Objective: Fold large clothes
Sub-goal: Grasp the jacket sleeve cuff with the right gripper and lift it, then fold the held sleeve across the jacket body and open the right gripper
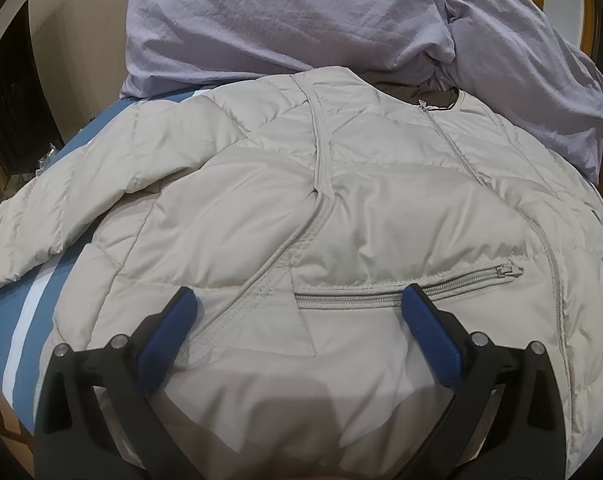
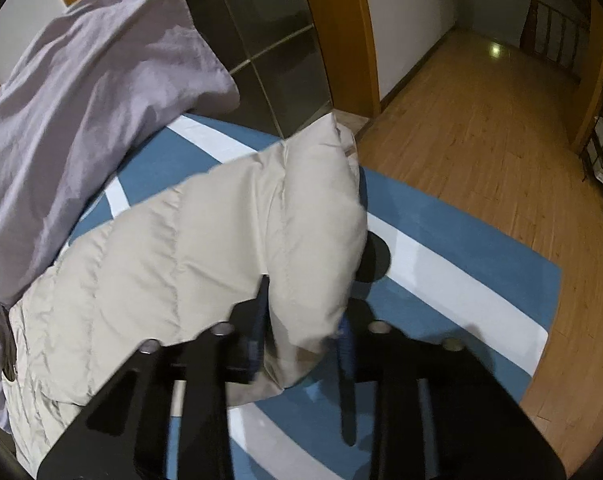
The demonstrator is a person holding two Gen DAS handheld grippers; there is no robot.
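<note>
One beige jacket [image 1: 341, 208] front-up on bed [image 1: 29, 320], collar far; left hand-held gripper [image 1: 297, 300] released, right hand-held gripper [image 2: 301, 320] clamping sleeve [image 2: 301, 216].

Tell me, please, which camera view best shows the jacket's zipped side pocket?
The left wrist view: the pocket zipper lies in full sight on the beige jacket, just ahead of the open left gripper. The right wrist view shows only a sleeve clamped in the right gripper, no pocket.

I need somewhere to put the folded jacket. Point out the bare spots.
Bare: the blue-and-white striped cover between the sleeve in the right gripper and the wood floor. Crowded: the beige jacket fills the middle, lilac bedding behind it.
</note>
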